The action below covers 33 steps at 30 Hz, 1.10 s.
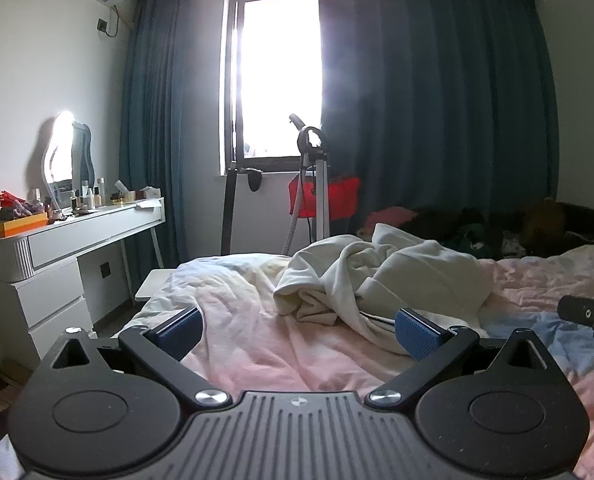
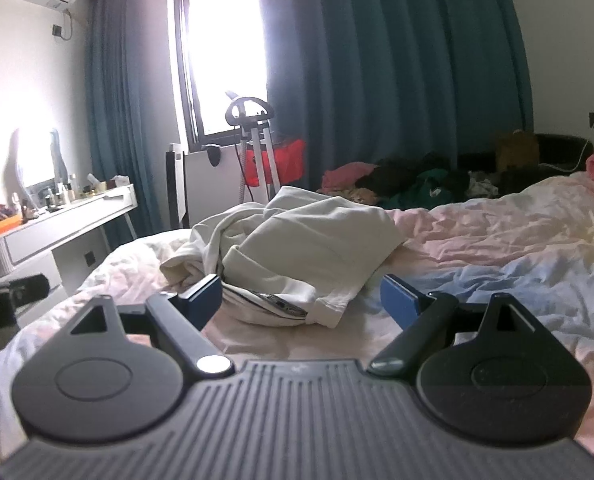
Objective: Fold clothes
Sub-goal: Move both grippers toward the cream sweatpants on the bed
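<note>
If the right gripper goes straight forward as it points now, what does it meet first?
Most likely the crumpled cream garment on the bed: the open right gripper points at its near hem. Depth is uncertain.

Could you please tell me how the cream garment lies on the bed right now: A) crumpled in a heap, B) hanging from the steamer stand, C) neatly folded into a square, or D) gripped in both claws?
A: the garment sits bunched and wrinkled on the bed, and both the left claw and the right claw are open with nothing in them.
</note>
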Each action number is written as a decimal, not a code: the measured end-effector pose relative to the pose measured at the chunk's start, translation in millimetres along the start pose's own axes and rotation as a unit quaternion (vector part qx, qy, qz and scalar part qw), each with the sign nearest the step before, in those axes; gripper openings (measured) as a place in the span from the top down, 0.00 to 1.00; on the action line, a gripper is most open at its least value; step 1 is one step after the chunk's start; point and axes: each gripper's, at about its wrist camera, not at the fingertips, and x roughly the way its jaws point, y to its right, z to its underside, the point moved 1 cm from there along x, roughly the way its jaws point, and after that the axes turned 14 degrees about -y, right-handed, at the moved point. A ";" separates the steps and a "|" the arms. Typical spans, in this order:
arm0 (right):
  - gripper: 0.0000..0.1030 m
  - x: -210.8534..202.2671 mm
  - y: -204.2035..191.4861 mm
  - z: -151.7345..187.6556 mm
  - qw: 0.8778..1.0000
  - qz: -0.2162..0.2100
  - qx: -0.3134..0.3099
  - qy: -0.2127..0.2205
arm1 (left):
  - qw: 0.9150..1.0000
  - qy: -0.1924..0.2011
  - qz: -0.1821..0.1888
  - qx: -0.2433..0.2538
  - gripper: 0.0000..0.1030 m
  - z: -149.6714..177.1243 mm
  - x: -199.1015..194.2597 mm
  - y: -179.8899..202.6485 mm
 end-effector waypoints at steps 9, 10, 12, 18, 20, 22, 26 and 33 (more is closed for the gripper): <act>0.15 0.9 9.6 3.3 1.000 -0.006 0.012 -0.008 | 1.000 -0.002 -0.004 0.004 0.00 0.5 3.7 -0.9; 0.15 0.6 12.4 2.8 1.000 -0.006 0.011 -0.007 | 1.000 -0.004 -0.002 0.002 0.00 1.1 6.9 -2.1; 0.15 2.2 4.8 2.5 1.000 0.016 0.000 -0.001 | 1.000 -0.006 0.003 0.003 0.00 1.9 6.5 -0.8; 0.15 -4.5 11.7 1.4 0.999 0.005 0.011 0.035 | 1.000 -0.007 0.008 0.009 0.00 4.5 7.3 1.7; 0.15 -6.4 13.7 0.6 0.999 0.003 0.011 0.045 | 1.000 -0.007 0.009 0.012 0.00 5.4 6.9 2.8; 0.15 -7.2 15.9 0.3 0.999 0.001 0.009 0.053 | 1.000 -0.008 0.010 0.014 0.00 6.0 7.0 4.0; 0.15 -6.5 13.7 0.6 0.999 0.006 0.008 0.051 | 1.000 -0.009 0.012 0.018 0.00 8.2 8.5 5.5; 0.15 0.9 13.9 3.6 1.000 0.005 0.019 0.011 | 1.000 -0.020 0.010 0.021 0.00 9.5 15.6 9.3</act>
